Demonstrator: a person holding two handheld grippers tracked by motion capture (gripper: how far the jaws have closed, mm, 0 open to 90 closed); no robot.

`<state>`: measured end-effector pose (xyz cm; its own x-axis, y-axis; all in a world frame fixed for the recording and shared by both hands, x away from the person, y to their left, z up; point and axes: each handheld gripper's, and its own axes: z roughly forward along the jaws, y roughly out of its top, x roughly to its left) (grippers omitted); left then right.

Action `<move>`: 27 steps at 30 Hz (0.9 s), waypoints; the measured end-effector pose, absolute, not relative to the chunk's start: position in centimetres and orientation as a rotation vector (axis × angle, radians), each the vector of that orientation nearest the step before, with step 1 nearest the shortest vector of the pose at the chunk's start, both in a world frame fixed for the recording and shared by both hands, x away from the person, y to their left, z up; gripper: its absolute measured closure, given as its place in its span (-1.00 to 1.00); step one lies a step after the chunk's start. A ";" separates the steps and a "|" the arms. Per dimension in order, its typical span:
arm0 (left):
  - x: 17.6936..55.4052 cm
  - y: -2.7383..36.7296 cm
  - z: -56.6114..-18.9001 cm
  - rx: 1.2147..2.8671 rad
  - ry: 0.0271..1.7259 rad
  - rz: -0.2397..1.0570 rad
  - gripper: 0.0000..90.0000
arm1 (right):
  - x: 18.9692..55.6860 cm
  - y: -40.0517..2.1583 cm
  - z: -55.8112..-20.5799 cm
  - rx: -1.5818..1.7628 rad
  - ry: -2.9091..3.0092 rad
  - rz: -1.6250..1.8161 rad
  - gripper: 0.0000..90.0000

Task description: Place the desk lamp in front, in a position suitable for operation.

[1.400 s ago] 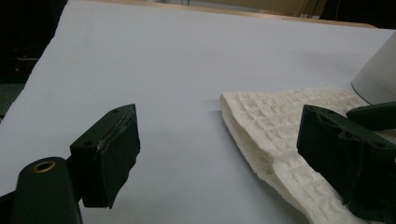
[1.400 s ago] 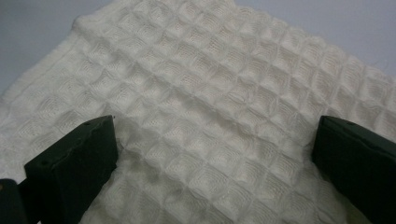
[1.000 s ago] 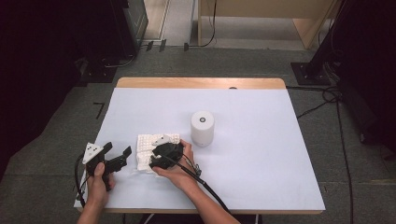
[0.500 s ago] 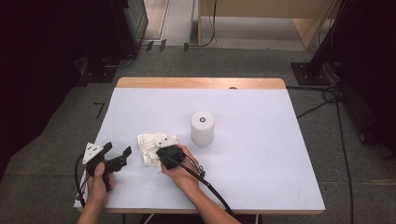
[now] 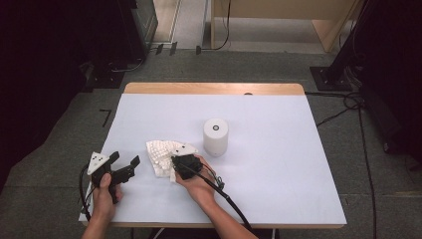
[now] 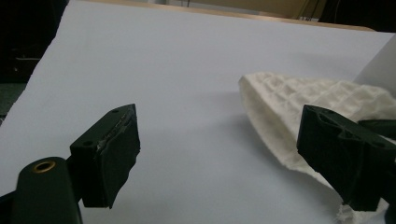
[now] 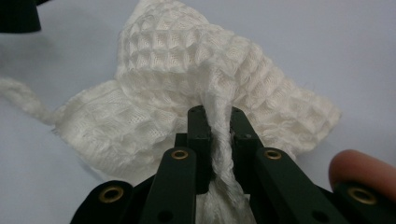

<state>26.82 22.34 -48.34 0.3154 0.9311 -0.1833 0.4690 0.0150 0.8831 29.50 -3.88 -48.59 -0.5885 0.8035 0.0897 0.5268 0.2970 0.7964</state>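
Observation:
A white waffle-weave cloth (image 5: 158,152) lies bunched on the table left of centre. My right gripper (image 5: 175,162) is at its right edge. Its jaws have just been closing and are shut on a pinched-up fold of the cloth (image 7: 187,70), as the right gripper view (image 7: 217,116) shows. My left gripper (image 5: 125,159) rests near the table's front left, a short way left of the cloth. Its jaws stand wide apart with nothing between them (image 6: 219,116). Beyond its right jaw lies the cloth (image 6: 303,98).
A white cylinder (image 5: 215,137) with a dark spot on top stands upright just right of the cloth. The table (image 5: 278,164) has a pale cover and a wooden strip along its far edge. Cables trail from both grippers toward the front edge.
The cloth lay flat a second ago and is now gathered into a raised fold. The right gripper's jaws have closed on that fold. The left hand has stayed put.

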 end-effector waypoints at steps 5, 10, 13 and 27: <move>26.8 22.3 -48.3 1.609 1.302 0.604 -0.70 | 28.8 -4.7 -46.5 1.158 2.206 1.265 0.84; 26.7 22.3 -48.3 1.598 1.305 0.612 -0.70 | 27.8 -5.4 -43.6 1.112 2.139 1.333 0.84; 26.8 22.3 -48.3 1.598 1.306 0.612 -0.70 | 27.4 -5.9 -42.3 1.082 2.090 1.360 0.84; 26.8 22.2 -48.3 1.605 1.306 0.616 -0.70 | 25.5 -8.2 -38.5 0.920 1.806 1.514 0.83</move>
<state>26.75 22.20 -48.32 0.3046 0.9365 -0.1737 0.4618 0.0143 0.8869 25.50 -8.17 -38.48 -0.5785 0.8156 -0.0139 0.1286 0.1081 0.9858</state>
